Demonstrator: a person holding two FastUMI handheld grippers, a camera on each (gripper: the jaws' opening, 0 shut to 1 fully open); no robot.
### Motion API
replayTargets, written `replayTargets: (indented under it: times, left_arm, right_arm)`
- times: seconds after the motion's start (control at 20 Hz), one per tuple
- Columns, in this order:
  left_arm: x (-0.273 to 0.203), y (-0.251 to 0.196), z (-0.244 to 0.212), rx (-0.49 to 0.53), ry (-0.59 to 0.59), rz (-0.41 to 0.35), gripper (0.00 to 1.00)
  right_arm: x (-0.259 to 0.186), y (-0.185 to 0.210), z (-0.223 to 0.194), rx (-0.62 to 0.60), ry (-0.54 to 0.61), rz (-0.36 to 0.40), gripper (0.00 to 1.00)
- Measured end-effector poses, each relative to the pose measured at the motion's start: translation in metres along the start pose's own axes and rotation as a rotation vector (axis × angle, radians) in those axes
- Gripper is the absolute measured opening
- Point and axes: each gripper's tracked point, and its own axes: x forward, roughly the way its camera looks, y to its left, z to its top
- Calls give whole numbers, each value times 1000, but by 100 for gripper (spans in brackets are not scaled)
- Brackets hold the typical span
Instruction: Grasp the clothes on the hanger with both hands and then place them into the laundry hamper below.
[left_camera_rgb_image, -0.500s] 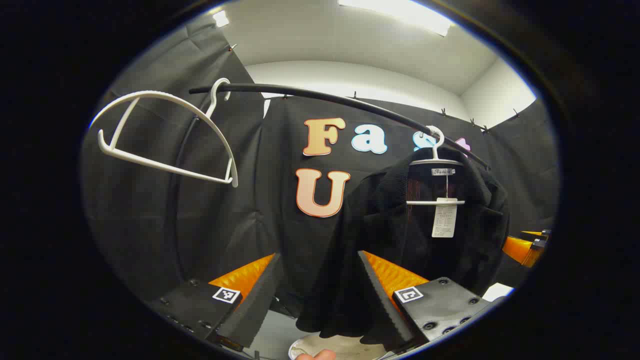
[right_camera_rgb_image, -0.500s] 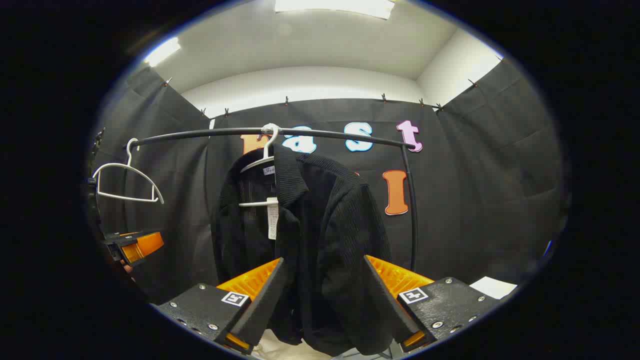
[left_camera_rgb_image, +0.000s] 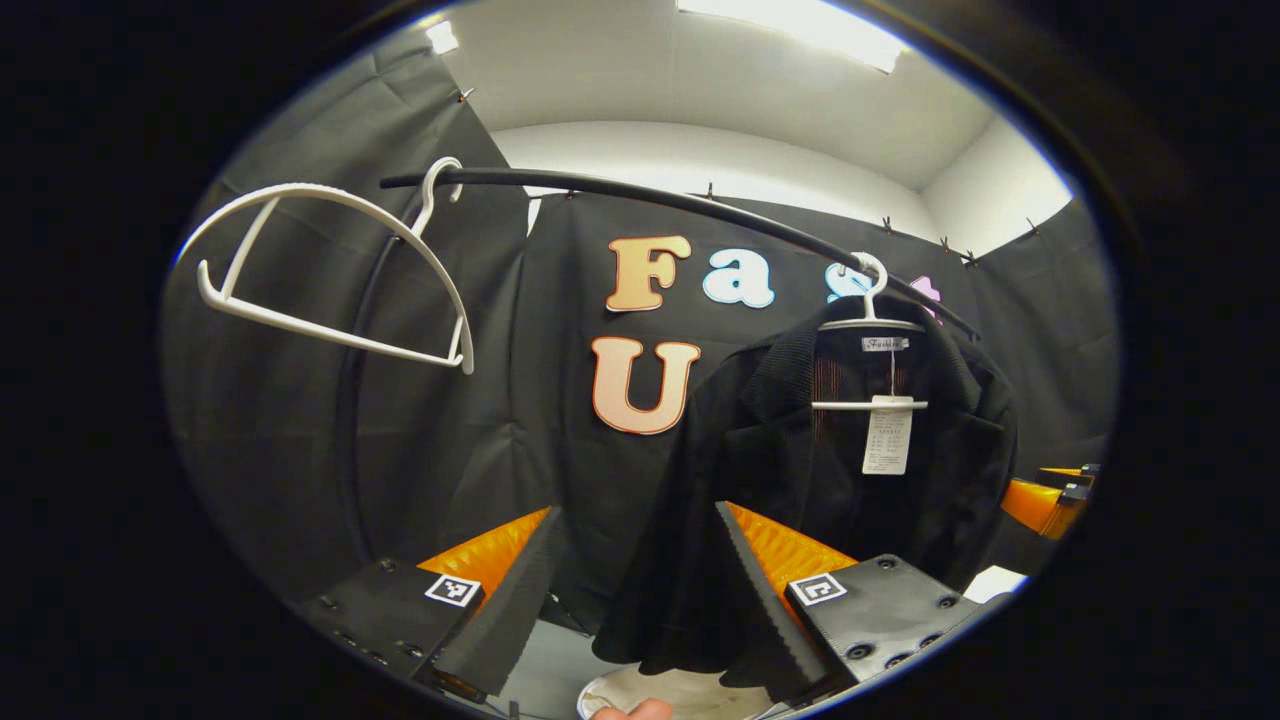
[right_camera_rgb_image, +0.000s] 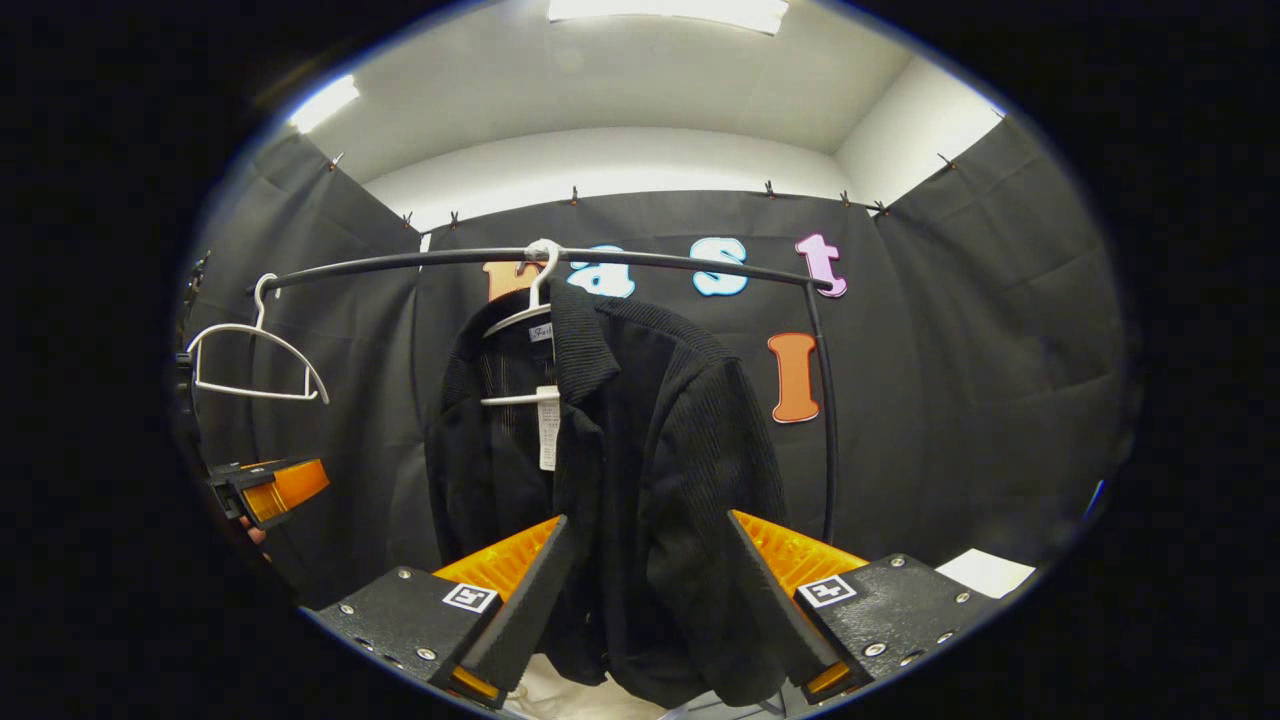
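**Black jacket on hanger, both grippers spread wide**

Black ribbed jacket (right_camera_rgb_image: 640, 470) hanging from a white hanger (right_camera_rgb_image: 520, 320) on the black rail (right_camera_rgb_image: 680, 265). Probably soft, fairly heavy, draping; best pinched at each front hem. Left gripper (left_camera_rgb_image: 640, 590) and right gripper (right_camera_rgb_image: 645, 600) both wide apart, holding nothing. Paper tag (left_camera_rgb_image: 888, 435) clearest in left gripper view; right gripper view adds the rail's upright post (right_camera_rgb_image: 825, 420). Empty hanger (left_camera_rgb_image: 330, 270) aside.
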Motion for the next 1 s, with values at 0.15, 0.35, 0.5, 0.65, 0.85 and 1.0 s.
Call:
replayTargets:
  times: [0.15, 0.35, 0.5, 0.65, 0.85, 1.0]
  left_arm:
    - [-1, 0, 2, 3, -5, -1, 100]
    - [-4, 0, 3, 0, -9, -5, 100]
    - [-5, 2, 1, -11, -4, 0, 100]
    - [-5, 5, -2, -6, 3, 8, 96]
    - [-10, 9, -8, -16, 18, 18, 100]
    - [-12, 15, -9, -17, 24, 27, 96]
  right_arm:
    - [-2, 3, 0, 1, 3, 6, 94]
    - [-4, 4, 0, -4, 3, 11, 99]
    - [-5, 6, -1, -2, 5, 13, 94]
    - [-4, 7, -8, -4, 22, 16, 94]
    - [3, 21, -18, 21, 52, 53, 99]
    - [17, 32, -24, 13, 62, 76, 99]
